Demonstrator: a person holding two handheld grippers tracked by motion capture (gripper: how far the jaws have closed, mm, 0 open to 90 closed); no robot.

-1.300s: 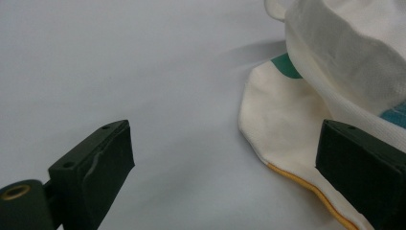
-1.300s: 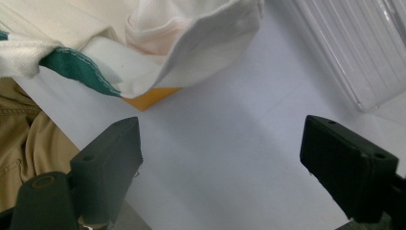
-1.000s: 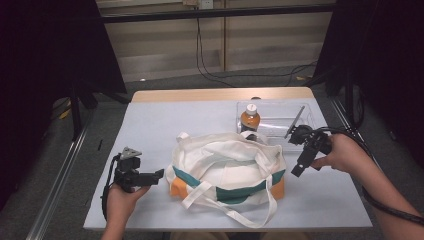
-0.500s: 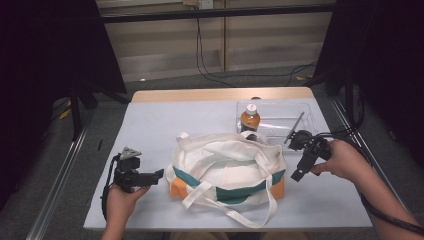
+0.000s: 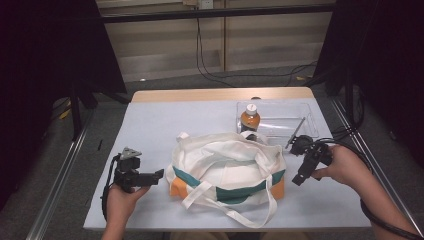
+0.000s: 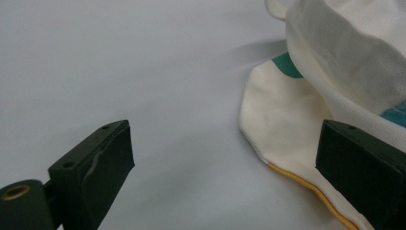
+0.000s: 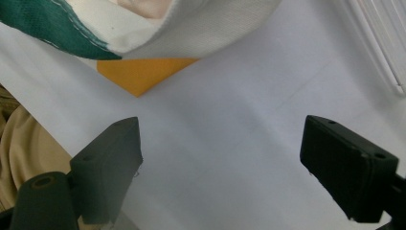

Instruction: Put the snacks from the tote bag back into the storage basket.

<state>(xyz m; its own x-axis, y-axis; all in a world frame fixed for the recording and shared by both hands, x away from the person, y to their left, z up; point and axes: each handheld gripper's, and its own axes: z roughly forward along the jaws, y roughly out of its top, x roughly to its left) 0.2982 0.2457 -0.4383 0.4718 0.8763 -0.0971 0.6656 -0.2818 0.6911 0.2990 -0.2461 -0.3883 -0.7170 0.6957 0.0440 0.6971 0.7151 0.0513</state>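
A white canvas tote bag (image 5: 227, 170) with a teal band and orange corners lies slumped in the middle of the table, its handles loose. My left gripper (image 5: 159, 175) rests on the table just left of the bag and points at it. Its jaws stand wide open and hold nothing. In the left gripper view the bag's (image 6: 335, 62) white corner with an orange edge lies beside my right-hand jaw. My right gripper (image 5: 299, 179) is open just right of the bag, tilted toward the table's near edge. In the right gripper view the bag's orange corner (image 7: 143, 72) lies beyond the open jaws.
A clear plastic tray (image 5: 305, 112) sits at the back right with an orange-brown bottle (image 5: 250, 118) standing in its left end. A thin grey rod (image 5: 296, 132) leans at the tray's near edge. A small dark object (image 5: 253, 136) lies between bottle and bag. Pale table (image 5: 150, 125).
My right gripper has moved toward the near edge of the table and tilted its jaws downward beside the bag. The left gripper and the bag have stayed put.
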